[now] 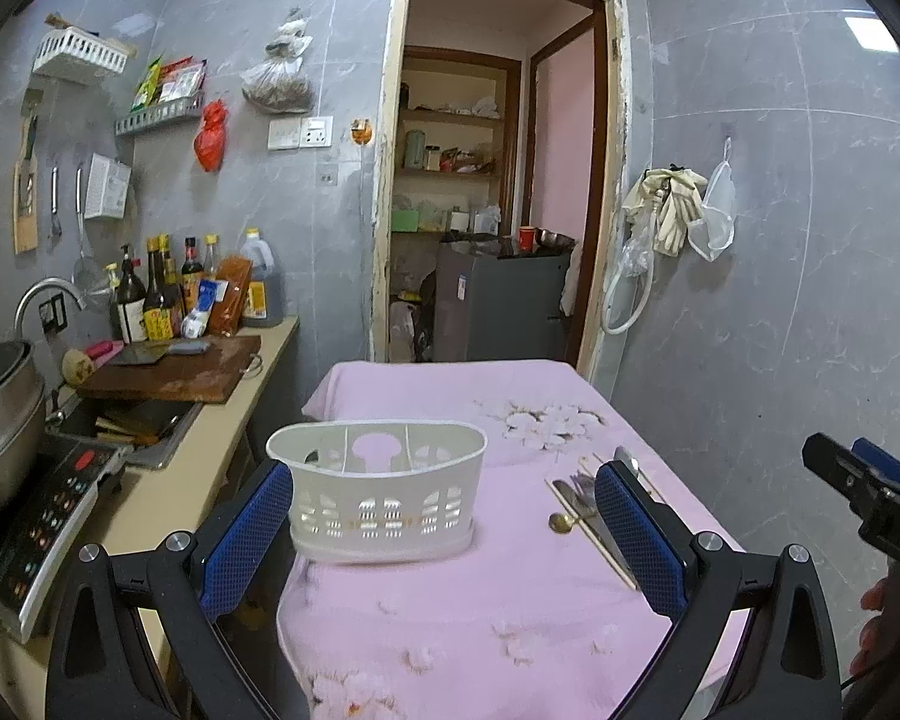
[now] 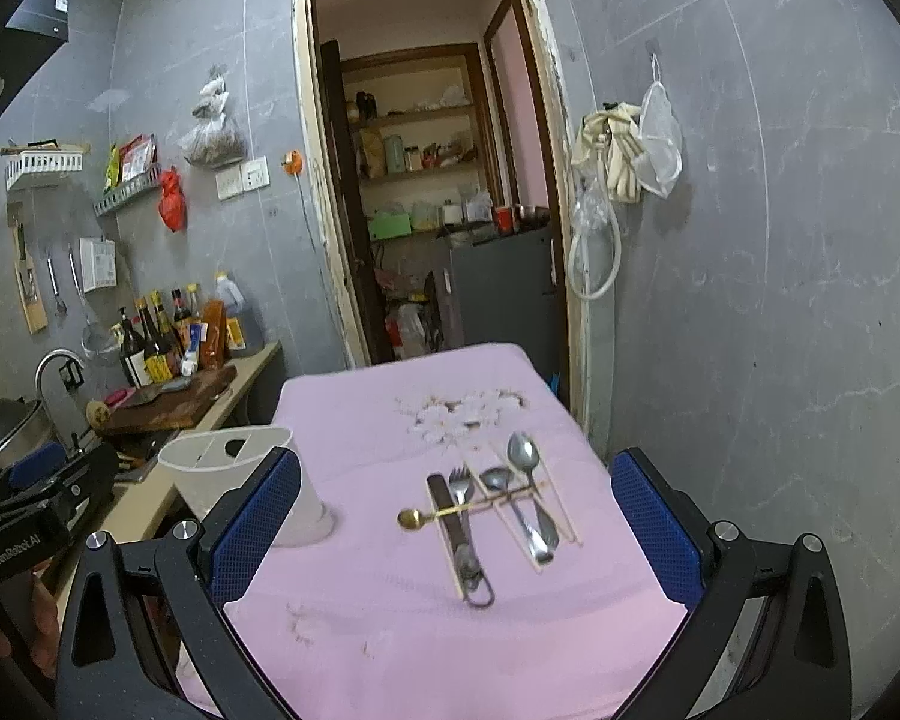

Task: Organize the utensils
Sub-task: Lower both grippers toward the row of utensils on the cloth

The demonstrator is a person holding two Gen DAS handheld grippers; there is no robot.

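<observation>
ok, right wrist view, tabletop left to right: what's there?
white utensil caddy → gold spoon bowl → fork → small steel spoon → large steel spoon. Chopsticks are spread through the pile, so left unordered. All on the pink cloth.

Baskets: one white caddy point(image 1: 378, 492) on the pink cloth point(image 2: 450, 630).
Spoons beside it: three point(image 2: 525, 456).
Forks: one point(image 2: 459, 480).
Chopsticks: several point(image 2: 561, 510).

Utensils point(image 2: 498, 510) R of basket point(image 1: 378, 489) (apart)
</observation>
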